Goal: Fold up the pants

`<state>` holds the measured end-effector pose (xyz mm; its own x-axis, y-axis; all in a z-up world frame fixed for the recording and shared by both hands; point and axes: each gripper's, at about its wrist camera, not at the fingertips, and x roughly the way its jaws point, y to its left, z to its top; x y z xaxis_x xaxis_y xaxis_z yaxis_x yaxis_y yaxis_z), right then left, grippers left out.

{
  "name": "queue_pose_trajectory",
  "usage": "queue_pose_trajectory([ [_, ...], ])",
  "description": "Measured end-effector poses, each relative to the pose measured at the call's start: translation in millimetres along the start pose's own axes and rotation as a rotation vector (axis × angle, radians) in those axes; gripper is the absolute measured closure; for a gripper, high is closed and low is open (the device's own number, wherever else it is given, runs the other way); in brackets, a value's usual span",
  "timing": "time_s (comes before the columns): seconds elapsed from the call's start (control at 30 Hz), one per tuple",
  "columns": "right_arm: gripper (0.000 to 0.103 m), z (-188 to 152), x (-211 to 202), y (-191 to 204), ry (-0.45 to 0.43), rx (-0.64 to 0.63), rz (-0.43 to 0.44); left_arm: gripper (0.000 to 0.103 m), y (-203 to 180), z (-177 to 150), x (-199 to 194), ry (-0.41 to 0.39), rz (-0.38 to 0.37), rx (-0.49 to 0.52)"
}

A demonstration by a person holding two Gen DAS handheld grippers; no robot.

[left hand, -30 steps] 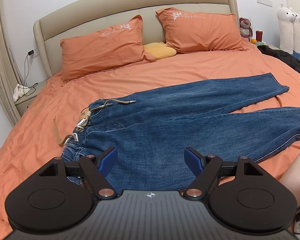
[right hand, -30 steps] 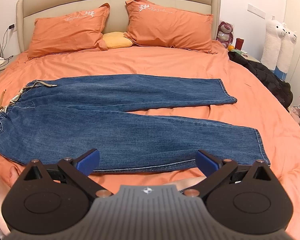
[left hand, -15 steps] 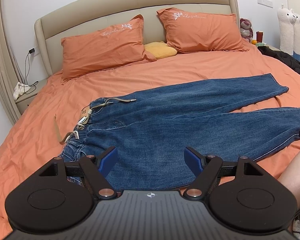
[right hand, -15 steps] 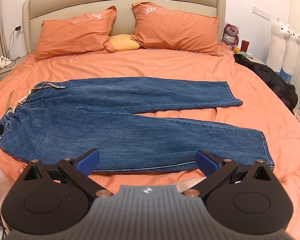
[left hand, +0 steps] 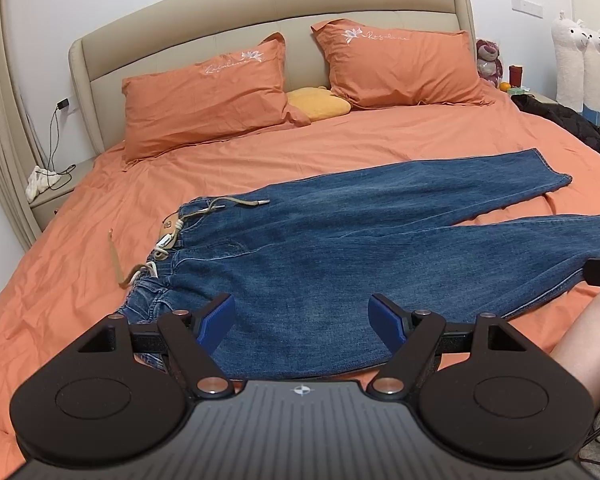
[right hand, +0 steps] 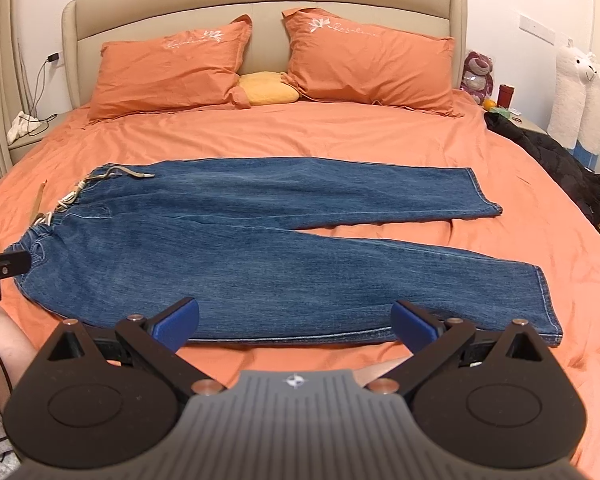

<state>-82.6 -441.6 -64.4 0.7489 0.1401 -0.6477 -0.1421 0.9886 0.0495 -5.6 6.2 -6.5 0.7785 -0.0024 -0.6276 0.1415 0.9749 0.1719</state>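
Jeans (right hand: 260,248) lie flat on the orange bed (right hand: 340,136), waistband at 9 o'clock (legs unfolded), left claw (left hand: 302,322) and right claw (right hand: 296,322) both wide open, empty.

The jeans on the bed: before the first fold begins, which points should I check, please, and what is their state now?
1. jeans lie flat, legs spread apart: ok.
2. left gripper open, empty: ok.
3. right gripper open, empty: ok.
4. drawstring loose across the waistband, may catch: not ok.
5. Nothing lying on the denim besides the drawstring: ok.
6. Far leg hem flat: ok.
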Motion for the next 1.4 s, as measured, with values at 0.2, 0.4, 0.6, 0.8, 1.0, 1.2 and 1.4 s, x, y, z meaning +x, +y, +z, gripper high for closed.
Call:
queue_pose_trajectory([
  [0.2, 0.005, 1, -7, 8, -0.017, -0.007, 0.02, 0.014, -5, -2, -8, -0.006, 0.001, 0.006],
  [0.4, 0.005, 0, -12, 12, -0.025, -0.014, 0.031, 0.014, -4, -2, -11, -0.009, 0.003, 0.002],
  [0.6, 0.005, 0, -14, 11, -0.029, -0.026, 0.026, 0.014, -3, -1, -12, -0.008, 0.002, 0.022],
  [0.8, 0.005, 10, -15, -6, -0.036, -0.055, 0.044, 0.014, 7, 13, -7, 0.029, -0.066, 0.107],
  [1.0, 0.005, 34, -15, -61, -0.106, -0.059, 0.081, 0.017, 42, 40, 11, 0.061, -0.065, 0.216],
  [1.2, 0.012, 58, 12, -116, -0.022, -0.149, -0.003, 0.02, 82, 67, 40, 0.147, -0.106, 0.315],
  [1.4, 0.054, 63, 64, -171, 0.121, -0.236, -0.101, 0.022, 92, 62, 87, 0.285, -0.151, 0.618],
])
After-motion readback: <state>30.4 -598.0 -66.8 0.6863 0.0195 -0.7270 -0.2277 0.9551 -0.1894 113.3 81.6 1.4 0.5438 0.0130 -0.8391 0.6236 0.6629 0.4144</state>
